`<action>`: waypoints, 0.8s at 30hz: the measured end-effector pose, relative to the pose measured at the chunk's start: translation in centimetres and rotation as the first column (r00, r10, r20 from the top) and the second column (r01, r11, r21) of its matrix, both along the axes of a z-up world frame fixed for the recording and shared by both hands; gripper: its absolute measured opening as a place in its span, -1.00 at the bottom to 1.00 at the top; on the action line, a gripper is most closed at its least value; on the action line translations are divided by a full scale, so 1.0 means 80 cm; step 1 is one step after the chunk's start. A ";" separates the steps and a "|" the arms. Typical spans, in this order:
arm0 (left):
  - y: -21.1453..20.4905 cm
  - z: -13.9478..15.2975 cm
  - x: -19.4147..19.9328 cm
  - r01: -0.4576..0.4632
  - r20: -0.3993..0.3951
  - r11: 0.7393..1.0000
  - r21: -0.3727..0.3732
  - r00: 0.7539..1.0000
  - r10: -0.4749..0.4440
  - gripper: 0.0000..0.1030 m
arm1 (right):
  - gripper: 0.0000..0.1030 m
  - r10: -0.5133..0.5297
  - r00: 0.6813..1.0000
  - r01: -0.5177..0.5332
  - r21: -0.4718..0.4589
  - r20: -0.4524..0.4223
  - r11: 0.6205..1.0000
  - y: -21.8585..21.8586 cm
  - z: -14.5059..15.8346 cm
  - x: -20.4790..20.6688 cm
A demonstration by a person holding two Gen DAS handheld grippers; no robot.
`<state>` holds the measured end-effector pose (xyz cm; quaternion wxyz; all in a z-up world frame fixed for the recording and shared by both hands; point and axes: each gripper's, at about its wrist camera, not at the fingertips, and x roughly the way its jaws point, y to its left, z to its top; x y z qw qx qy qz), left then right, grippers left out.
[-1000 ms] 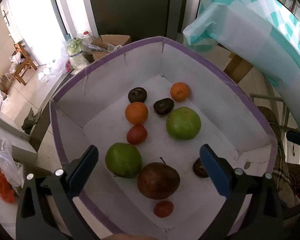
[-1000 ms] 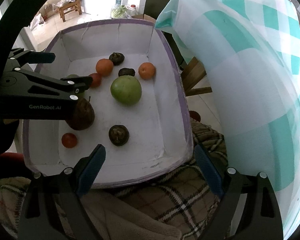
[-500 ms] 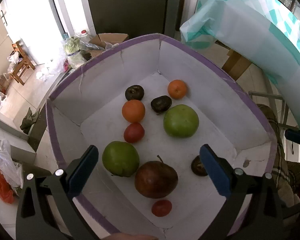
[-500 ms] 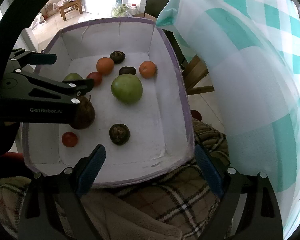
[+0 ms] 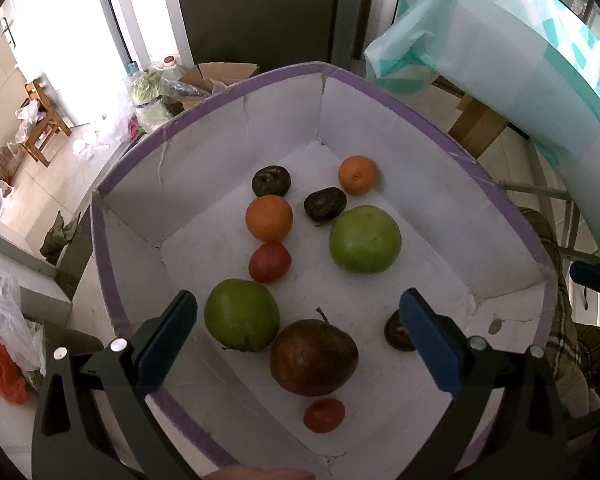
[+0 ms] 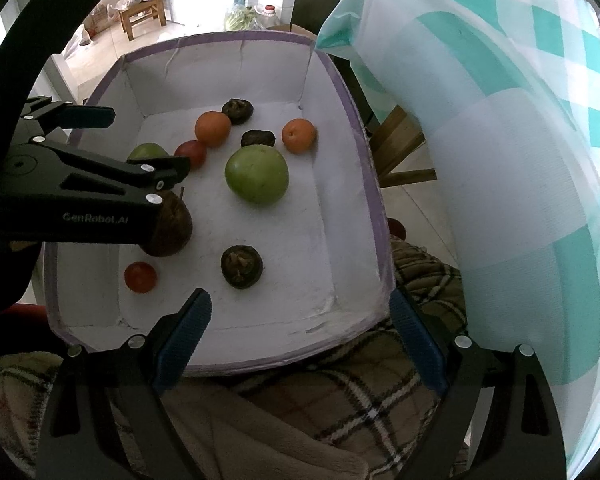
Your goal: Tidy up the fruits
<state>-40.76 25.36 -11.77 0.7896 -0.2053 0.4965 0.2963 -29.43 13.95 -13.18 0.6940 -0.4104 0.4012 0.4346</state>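
A: Grippers?
B: Left gripper [image 5: 298, 330] and right gripper [image 6: 300, 338] both wide open, holding nothing, above the box [image 6: 360, 184].
A: Fruit?
B: In the box; brown apple [image 5: 314, 356] stem up, tilted.

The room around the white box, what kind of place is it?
Probably a home, perhaps a dining or kitchen area: a table with a checked tablecloth, a small wooden chair on a tiled floor, and a plaid blanket under the white box.

In my white cardboard box [image 5: 440, 184] I count two round green apples [image 5: 365, 239], two oranges [image 5: 269, 218], two small red tomatoes [image 5: 269, 262], three dark wrinkled fruits [image 5: 325, 204] (one half hidden), one brownish-red apple [image 5: 313, 357].
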 end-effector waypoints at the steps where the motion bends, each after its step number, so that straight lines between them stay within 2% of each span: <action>1: 0.000 -0.001 0.000 -0.001 -0.001 1.000 -0.001 1.000 0.001 0.97 | 0.70 0.000 1.000 0.000 0.000 0.000 1.000 0.000 0.000 0.000; 17: 0.003 -0.006 0.001 -0.010 -0.018 1.000 0.014 1.000 0.010 0.97 | 0.70 0.011 1.000 -0.011 -0.003 -0.004 1.000 -0.004 -0.004 -0.004; 20: 0.003 -0.003 -0.001 -0.019 -0.026 0.999 0.036 0.999 0.020 0.97 | 0.70 0.019 1.000 -0.019 0.002 -0.007 1.000 -0.010 -0.005 -0.007; 24: 0.009 -0.001 -0.002 -0.025 -0.035 1.000 0.014 0.999 0.026 0.97 | 0.70 0.030 0.999 -0.030 0.015 -0.009 0.999 -0.017 -0.002 -0.010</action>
